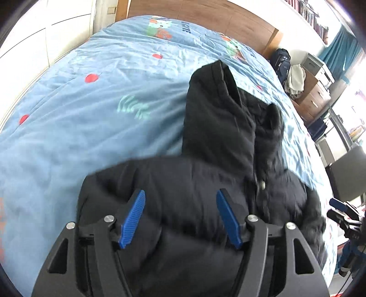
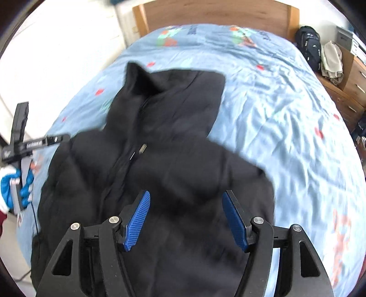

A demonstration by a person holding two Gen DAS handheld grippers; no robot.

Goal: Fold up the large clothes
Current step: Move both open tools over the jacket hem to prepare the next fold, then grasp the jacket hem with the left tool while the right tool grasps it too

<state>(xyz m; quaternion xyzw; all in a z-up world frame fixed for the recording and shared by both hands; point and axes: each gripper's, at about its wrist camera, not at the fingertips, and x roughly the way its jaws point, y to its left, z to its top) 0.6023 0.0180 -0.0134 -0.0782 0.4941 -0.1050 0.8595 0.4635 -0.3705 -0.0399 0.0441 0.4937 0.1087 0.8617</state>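
The left tongs (image 1: pixel 180 194) stand wide, their blue pads (image 1: pixel 133 219) well apart, with nothing pinched between them; they hang over the padded body of the black jacket (image 1: pixel 205 182), and whether the tips brush the cloth cannot be told. The right tongs (image 2: pixel 186 195) are likewise spread wide and hold nothing, poised above the lower part of the same jacket (image 2: pixel 160 148).

The jacket lies on the bed (image 1: pixel 80 114), on a light blue quilt printed with red and green figures. Its long axis runs from the near edge of the bed away toward the wooden headboard (image 2: pixel 205 13), with the hood (image 1: pixel 212 109) at the far end and the bulky body nearest the cameras. A front closure with a snap (image 1: pixel 263 184) runs along that axis.

In the right wrist view the left tongs appear at the left edge, gripped by a hand in a blue and white glove (image 2: pixel 13 187). Beside the bed, by the headboard, stands a dark backpack (image 2: pixel 310 45) next to a wooden drawer unit (image 2: pixel 352 84).
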